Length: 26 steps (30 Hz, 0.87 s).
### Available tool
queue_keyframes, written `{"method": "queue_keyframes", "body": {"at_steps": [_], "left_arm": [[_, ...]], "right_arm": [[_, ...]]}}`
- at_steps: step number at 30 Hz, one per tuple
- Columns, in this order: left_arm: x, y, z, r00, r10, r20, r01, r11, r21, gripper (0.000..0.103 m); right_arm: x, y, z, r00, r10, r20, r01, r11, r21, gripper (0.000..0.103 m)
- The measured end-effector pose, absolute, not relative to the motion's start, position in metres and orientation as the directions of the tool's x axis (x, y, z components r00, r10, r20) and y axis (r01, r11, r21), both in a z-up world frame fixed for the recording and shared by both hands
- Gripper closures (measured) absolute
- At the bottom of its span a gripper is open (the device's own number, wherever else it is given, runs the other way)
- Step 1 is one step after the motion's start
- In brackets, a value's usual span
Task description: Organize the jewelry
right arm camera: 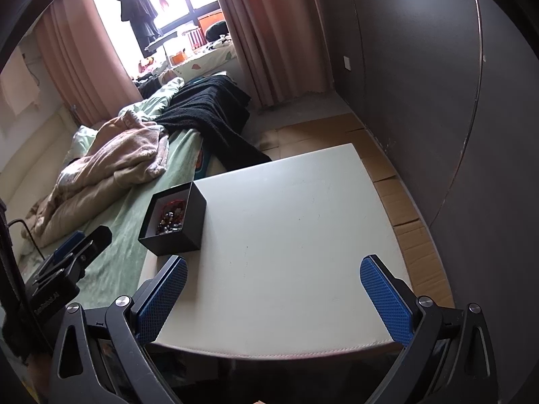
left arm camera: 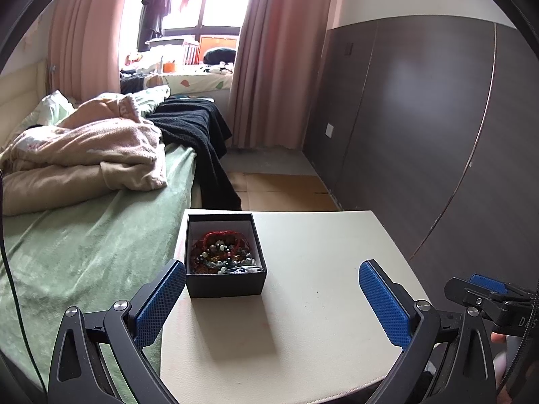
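A black open box (left arm camera: 225, 282) stands near the left edge of a white table (left arm camera: 320, 269). Inside lies a tangle of jewelry (left arm camera: 222, 254): red cord and dark and pale beads. My left gripper (left arm camera: 272, 299) is open just in front of the box, its left pad (left arm camera: 161, 303) beside the box's near left corner. In the right wrist view the box (right arm camera: 183, 227) sits at the table's (right arm camera: 286, 235) left side with the jewelry (right arm camera: 170, 217) showing. My right gripper (right arm camera: 273, 298) is open above the table's front edge, holding nothing. The left gripper (right arm camera: 72, 249) shows over the bed.
A bed with a green sheet (left arm camera: 84, 252), a beige blanket (left arm camera: 81, 155) and a black throw (left arm camera: 198, 134) runs along the table's left side. Dark wardrobe panels (left arm camera: 421, 118) stand to the right. Cardboard (right arm camera: 404, 202) covers the floor beyond the table. Pink curtains (left arm camera: 269, 67) frame a window.
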<state>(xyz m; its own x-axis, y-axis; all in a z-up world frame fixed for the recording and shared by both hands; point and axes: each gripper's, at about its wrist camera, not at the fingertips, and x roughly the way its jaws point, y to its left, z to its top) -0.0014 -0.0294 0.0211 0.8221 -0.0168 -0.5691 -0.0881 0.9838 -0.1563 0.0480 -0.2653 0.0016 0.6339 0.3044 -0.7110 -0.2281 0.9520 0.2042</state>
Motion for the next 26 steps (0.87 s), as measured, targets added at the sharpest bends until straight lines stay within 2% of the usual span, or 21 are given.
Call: {"method": "queue_keyframes", "body": {"at_steps": [26], "left_arm": [[-0.0011,-0.0257,0.0212,0.821,0.019,-0.57,-0.12,0.983,-0.139,0.001]], "right_arm": [[0.0518,-0.2692,-0.0015,0.626,0.304,-0.718,-0.232,0.952,0.2,0.0]]}}
